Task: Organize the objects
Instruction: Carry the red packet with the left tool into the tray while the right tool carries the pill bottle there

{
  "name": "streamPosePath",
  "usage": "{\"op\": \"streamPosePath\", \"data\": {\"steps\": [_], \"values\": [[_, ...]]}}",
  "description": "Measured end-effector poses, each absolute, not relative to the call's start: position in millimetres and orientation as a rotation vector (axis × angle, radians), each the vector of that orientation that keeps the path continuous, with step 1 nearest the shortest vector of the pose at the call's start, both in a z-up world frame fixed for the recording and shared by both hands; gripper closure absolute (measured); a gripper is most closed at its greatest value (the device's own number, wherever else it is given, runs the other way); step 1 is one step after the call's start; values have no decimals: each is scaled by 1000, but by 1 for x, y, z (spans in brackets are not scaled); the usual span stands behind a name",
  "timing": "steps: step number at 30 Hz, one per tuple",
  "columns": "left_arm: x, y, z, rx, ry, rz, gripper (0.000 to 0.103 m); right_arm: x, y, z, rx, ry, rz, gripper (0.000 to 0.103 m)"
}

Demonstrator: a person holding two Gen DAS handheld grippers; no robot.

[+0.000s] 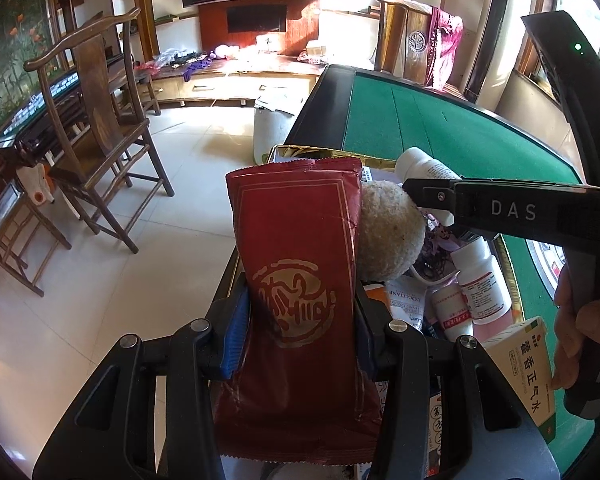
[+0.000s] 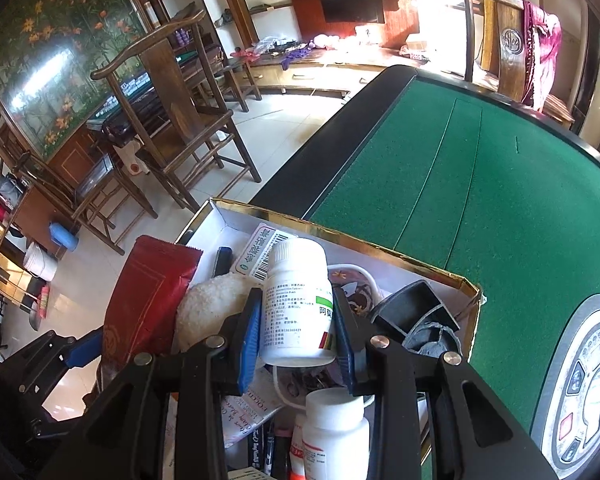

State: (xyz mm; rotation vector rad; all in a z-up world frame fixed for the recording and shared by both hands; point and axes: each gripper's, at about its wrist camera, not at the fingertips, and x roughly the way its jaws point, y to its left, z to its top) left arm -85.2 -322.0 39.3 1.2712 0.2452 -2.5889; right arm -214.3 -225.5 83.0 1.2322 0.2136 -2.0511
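Green felt worktop (image 2: 480, 184), mostly bare beyond the box. Gold-rimmed box (image 2: 332, 234) sits at its near corner, crammed with bottles, leaflets, cartons and a fuzzy white ball (image 1: 392, 232).

Left gripper (image 1: 300, 332) is clenched on a red packet (image 1: 300, 280), pads on both side edges, packet upright at the box's left edge; can't tell if it touches the contents. Right gripper (image 2: 296, 336) is clamped on a white pill bottle (image 2: 296, 300), held cap-forward above the box contents, with another white bottle (image 2: 334, 428) lying below it.

Step looks like mid-sort: both items gripped at the box, either coming out or going in, can't tell which. Next move needs a target spot for each; open felt to the right is free. Keep the arms apart, they are close together. Packet is soft and may sag; bottle is rigid, grip looks square.
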Motion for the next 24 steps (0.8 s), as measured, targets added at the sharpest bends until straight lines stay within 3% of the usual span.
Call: {"op": "streamPosePath", "data": {"steps": [24], "values": [[-71, -322, 38, 1339, 289, -2614, 53, -206, -222, 85, 1240, 240, -2052, 70]]}}
